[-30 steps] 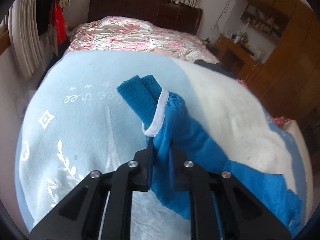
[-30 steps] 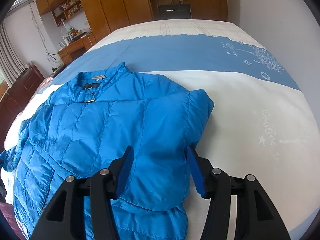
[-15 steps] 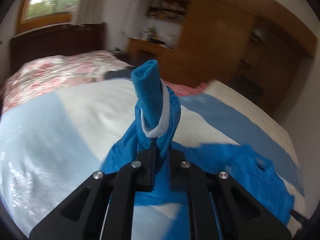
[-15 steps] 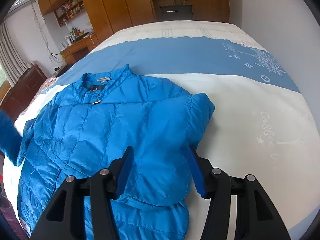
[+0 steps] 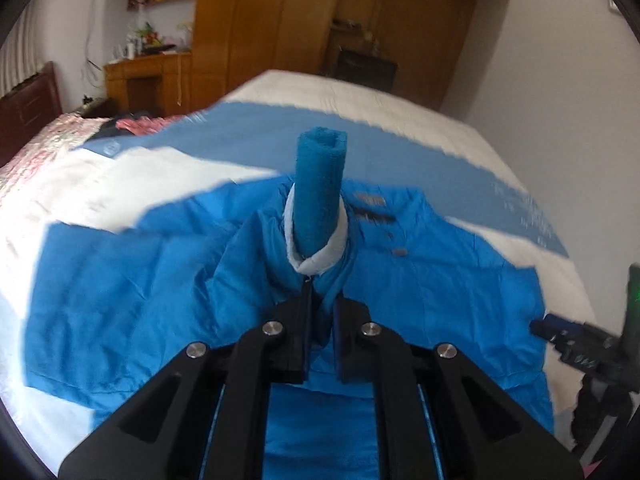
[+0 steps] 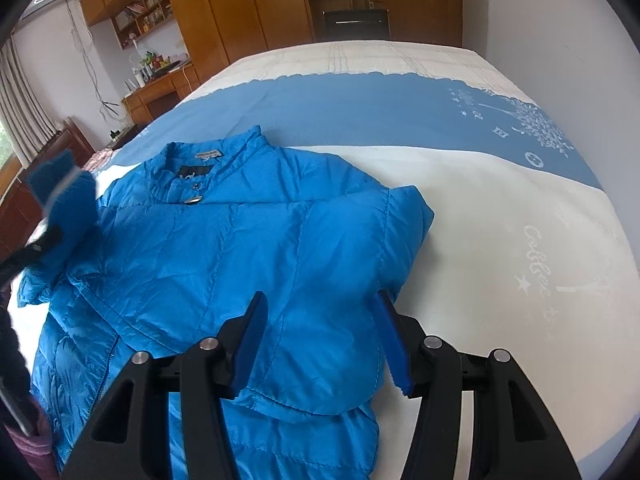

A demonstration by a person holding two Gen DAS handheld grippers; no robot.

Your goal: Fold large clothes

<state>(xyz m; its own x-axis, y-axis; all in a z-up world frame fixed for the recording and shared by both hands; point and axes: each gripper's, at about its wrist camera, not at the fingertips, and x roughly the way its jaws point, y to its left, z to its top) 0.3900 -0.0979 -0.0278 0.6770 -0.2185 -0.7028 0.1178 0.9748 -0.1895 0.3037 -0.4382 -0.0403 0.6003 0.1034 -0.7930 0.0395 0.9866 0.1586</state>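
A bright blue puffer jacket (image 6: 248,248) lies front-up on the bed, collar away from me, its right sleeve folded in over the chest. My left gripper (image 5: 320,300) is shut on the other sleeve just below its white-trimmed knit cuff (image 5: 318,200) and holds it up over the jacket body (image 5: 120,288). That raised sleeve also shows at the left edge of the right wrist view (image 6: 64,200). My right gripper (image 6: 320,336) is open and empty, low over the folded right side. It shows at the right edge of the left wrist view (image 5: 576,340).
The bed has a white and blue bedspread (image 6: 500,208) with pale print. A wooden wardrobe (image 6: 256,4) and a cluttered desk (image 6: 160,84) stand beyond the far end. A dark headboard (image 5: 28,112) and floral bedding (image 5: 36,148) lie to the left.
My left gripper has swung the sleeve from out over the bedspread up and across, over the jacket body. The right gripper has stayed open in about the same place.
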